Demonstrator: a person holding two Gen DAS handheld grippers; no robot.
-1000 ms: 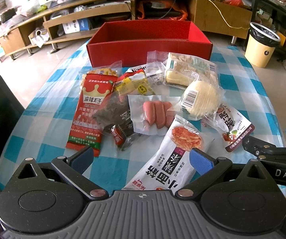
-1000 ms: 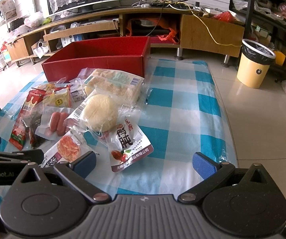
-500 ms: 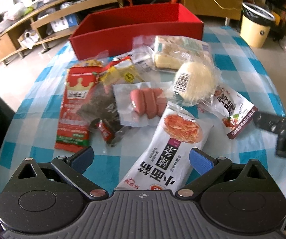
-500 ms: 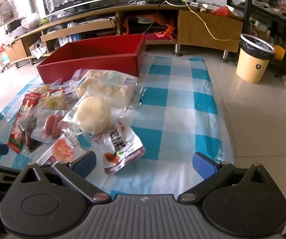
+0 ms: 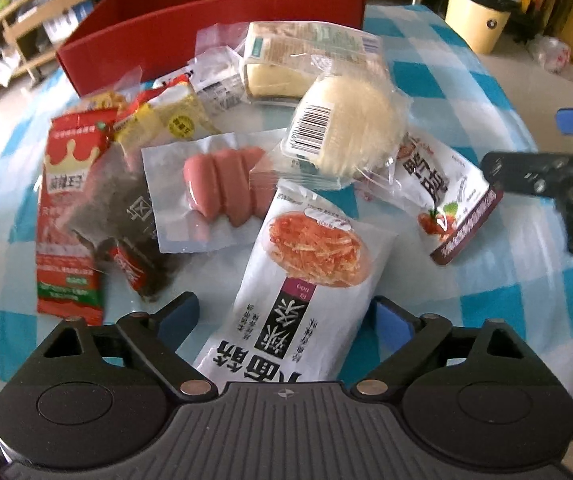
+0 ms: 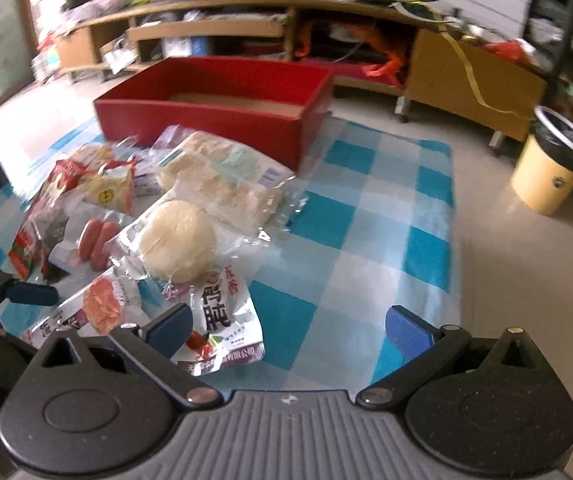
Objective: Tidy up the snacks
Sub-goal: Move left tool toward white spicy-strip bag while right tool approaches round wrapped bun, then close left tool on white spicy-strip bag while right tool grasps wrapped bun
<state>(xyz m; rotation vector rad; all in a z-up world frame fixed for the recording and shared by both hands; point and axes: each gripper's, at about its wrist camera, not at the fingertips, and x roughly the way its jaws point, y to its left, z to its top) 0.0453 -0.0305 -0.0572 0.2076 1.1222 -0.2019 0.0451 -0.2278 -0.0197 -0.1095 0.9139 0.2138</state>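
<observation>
My left hand-held gripper (image 5: 286,316) straddles the white noodle pack (image 5: 302,288) on the desk (image 5: 486,280) — jaws just narrowing, not yet pinching. My right hand-held gripper (image 6: 288,328) gapes empty beside the pile — red box (image 6: 214,116) behind.

Left gripper (image 5: 286,316): pitched steeply downward, both blue-padded fingers (image 5: 180,314) spread apart; jaws have just been closing in from their widest, with the lower end of a white packet lying between them, pads not pressing on it. Also seen at the left edge of the right wrist view. Right gripper (image 6: 288,326): angled downward, blue-padded fingers (image 6: 406,330) held wide apart, nothing gripped between them. Its fingertips enter the right edge of the left wrist view, blurred.
</observation>
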